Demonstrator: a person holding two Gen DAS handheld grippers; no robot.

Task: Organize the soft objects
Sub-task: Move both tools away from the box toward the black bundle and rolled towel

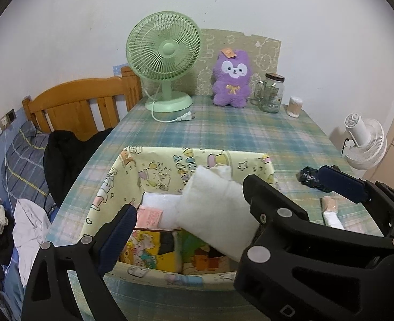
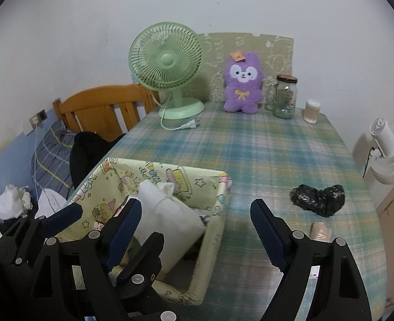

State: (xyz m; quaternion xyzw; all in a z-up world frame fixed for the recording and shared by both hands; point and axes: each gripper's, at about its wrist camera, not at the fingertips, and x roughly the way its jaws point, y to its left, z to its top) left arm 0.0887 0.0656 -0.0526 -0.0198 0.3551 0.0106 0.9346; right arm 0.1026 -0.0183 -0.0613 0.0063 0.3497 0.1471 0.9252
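A white tied pouch [image 1: 213, 203] [image 2: 167, 222] leans tilted inside the yellow cartoon-print basket [image 1: 154, 165] [image 2: 213, 230], on top of other packets. My right gripper [image 2: 195, 203] [image 1: 284, 174] is open over the basket's right wall, and only its left pad is near the pouch. My left gripper [image 1: 197, 208] is open over the basket. One of its fingers [image 2: 63, 218] is at the left wall, and the other is hidden in its own view behind the right gripper. A black crumpled bundle [image 2: 318, 199] and a beige roll [image 2: 321, 231] lie on the cloth to the right. A purple plush [image 2: 242, 85] sits at the back.
At the back of the plaid table [image 2: 263, 155] stand a green fan [image 2: 167, 61] with a loose cord, a glass jar [image 2: 285, 96] and a swab tub [image 2: 312, 111]. A white fan [image 2: 389, 152] stands off the right edge. A bed with clothes [image 1: 28, 214] lies to the left.
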